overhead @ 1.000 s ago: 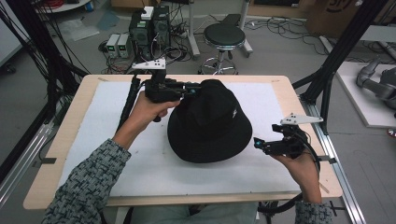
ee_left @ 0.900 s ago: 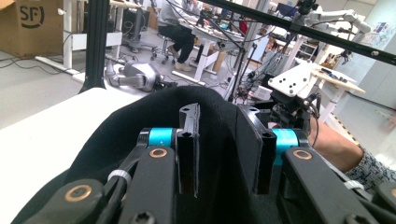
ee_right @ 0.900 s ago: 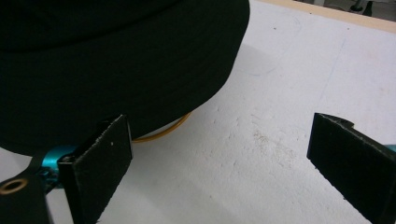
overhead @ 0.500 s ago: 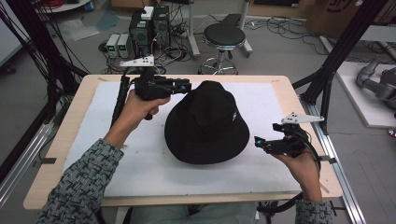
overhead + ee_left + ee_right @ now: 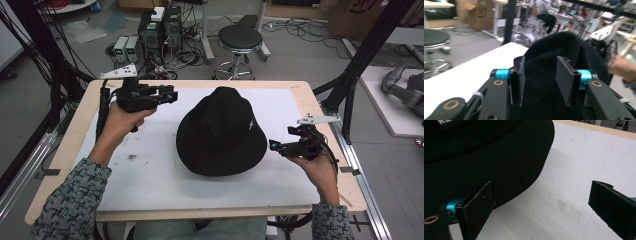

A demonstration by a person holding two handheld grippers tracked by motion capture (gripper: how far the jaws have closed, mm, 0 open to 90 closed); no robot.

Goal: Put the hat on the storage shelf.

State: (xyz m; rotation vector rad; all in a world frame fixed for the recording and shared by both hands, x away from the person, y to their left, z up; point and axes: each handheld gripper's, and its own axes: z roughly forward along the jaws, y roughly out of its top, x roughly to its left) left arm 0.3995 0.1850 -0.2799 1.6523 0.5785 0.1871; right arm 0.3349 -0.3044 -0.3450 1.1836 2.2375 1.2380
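Observation:
A black bucket hat [image 5: 221, 132] lies crown up in the middle of the white board. My left gripper [image 5: 173, 94] hovers over the board's far left, a short way from the hat and pointing at it. In the left gripper view its jaws [image 5: 541, 80] stand open with nothing between them, and the hat's crown [image 5: 564, 50] rises just beyond. My right gripper [image 5: 272, 146] sits low at the hat's right brim. Its jaws [image 5: 544, 212] are spread wide, one at the brim's edge [image 5: 506, 170], the other over bare board.
The white foam board [image 5: 150, 170] covers a wooden table [image 5: 200, 214]. Black frame posts [image 5: 350, 85] stand at the table's right and cables hang at its left. A round stool [image 5: 240, 37] and electronics boxes [image 5: 160, 25] are on the floor behind.
My left gripper has drawn back to the left, away from the hat's crown, which it was touching a second ago. The right gripper has stayed at the brim.

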